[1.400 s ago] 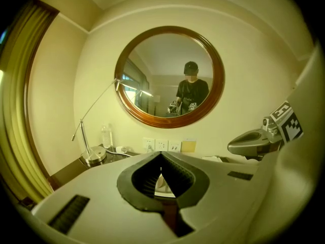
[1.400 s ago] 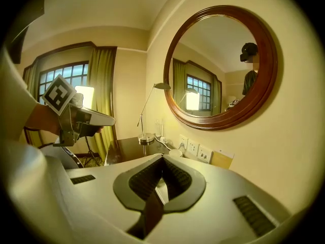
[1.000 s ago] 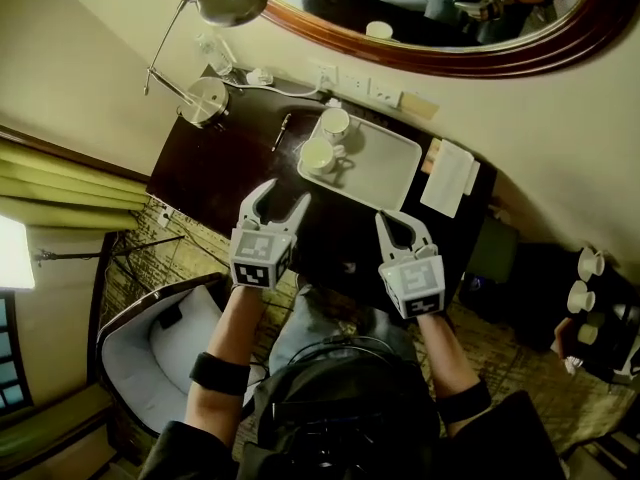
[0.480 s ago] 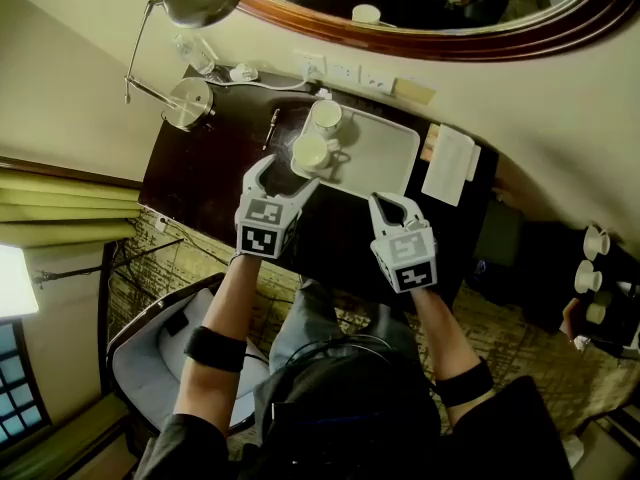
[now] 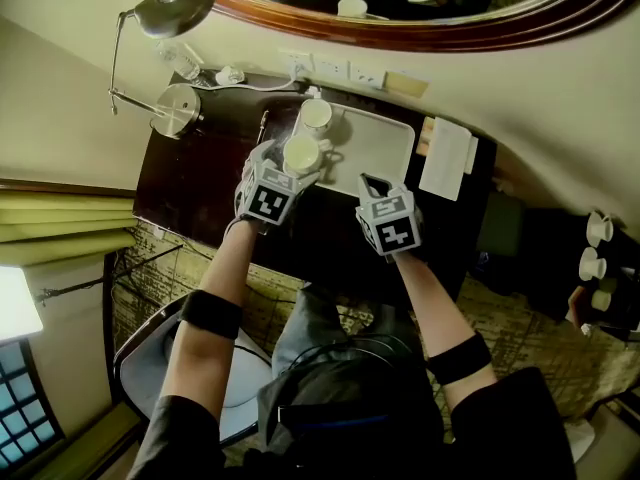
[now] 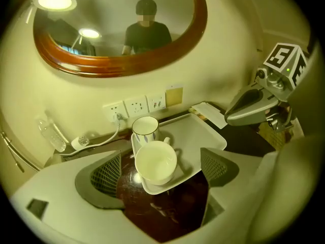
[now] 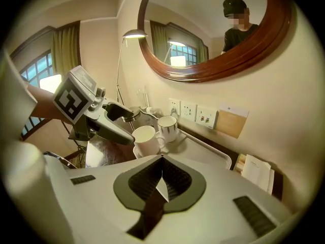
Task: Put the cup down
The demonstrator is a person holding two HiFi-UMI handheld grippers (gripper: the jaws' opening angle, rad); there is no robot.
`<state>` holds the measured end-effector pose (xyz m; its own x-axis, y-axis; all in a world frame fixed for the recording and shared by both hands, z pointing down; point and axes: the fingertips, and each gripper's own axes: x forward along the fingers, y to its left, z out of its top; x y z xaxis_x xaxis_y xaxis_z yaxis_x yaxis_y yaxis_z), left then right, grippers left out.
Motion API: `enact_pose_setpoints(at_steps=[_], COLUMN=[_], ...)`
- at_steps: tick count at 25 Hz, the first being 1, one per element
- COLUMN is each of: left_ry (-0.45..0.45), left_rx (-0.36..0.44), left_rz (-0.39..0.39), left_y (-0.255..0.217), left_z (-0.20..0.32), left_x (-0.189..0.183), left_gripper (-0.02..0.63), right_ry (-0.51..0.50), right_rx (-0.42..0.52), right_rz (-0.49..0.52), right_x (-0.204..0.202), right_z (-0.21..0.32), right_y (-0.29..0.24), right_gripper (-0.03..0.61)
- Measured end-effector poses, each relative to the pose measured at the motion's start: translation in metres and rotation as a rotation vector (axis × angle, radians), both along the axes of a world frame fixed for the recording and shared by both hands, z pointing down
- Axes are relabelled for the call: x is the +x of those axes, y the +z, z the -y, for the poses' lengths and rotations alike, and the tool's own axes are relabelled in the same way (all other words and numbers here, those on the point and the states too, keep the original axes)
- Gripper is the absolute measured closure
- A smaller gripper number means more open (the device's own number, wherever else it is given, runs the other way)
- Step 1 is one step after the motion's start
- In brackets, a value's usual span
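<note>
Release looks to be under way: the left gripper (image 6: 160, 169) has its jaws wide and opening, one pad on each side of the cup (image 6: 156, 160), and neither pad appears to press on it. The cup stands upright on its own base at the near corner of the tray (image 6: 199, 136), so I judge the setting-down done; what is left is to draw the gripper clear without brushing the cup. The right gripper (image 7: 161, 177) is clenched with nothing between its jaws and hangs to the right, well apart from the cup, taking no part. The near corner needs care, since the cup sits close to the tray's rim, with the dark desk (image 5: 195, 183) just beyond it; a sideways knock could tip it off. The easiest way out seems to be straight back toward the person, over bare desk. A second cup (image 6: 145, 130) stands just behind the first, and I cannot tell whether they touch, so there is little room to push forward. The tray is bare to the right, should the cup need shifting. Farther off, a cable (image 6: 99, 139) runs to the wall sockets (image 6: 137, 105), a lamp (image 5: 175, 8) leans over the left end of the desk, and the mirror (image 6: 127, 67) hangs above.
</note>
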<state>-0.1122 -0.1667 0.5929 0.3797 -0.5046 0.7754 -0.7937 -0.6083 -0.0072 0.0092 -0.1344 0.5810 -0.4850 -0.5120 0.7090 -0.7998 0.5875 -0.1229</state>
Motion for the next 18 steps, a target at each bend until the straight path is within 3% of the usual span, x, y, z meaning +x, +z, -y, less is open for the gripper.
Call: enact_pose_setpoints(at_steps=[5,16,18], left_ry=[0.054,0.003,-0.008], left_rx=[-0.076,-0.139,-0.142], left_rz=[0.047,0.082,0.091], left_y=[0.032,0.069,0.072], left_z=[0.013,0.032,0.033], left_x=[0.006,-0.002,-0.006], left_gripper=[0.11,0.113,0.198], right_ry=[0.032,0.063,0.074], right_rx=[-0.06,-0.091,-0.095], right_rz=[-0.009,-0.005,0.001], right_x=[0.003,0.015,0.019], right_z=[0.01,0.012,0.01], right_y=[0.026,0.035,0.034], right_gripper=[0.563,0.563,0.563])
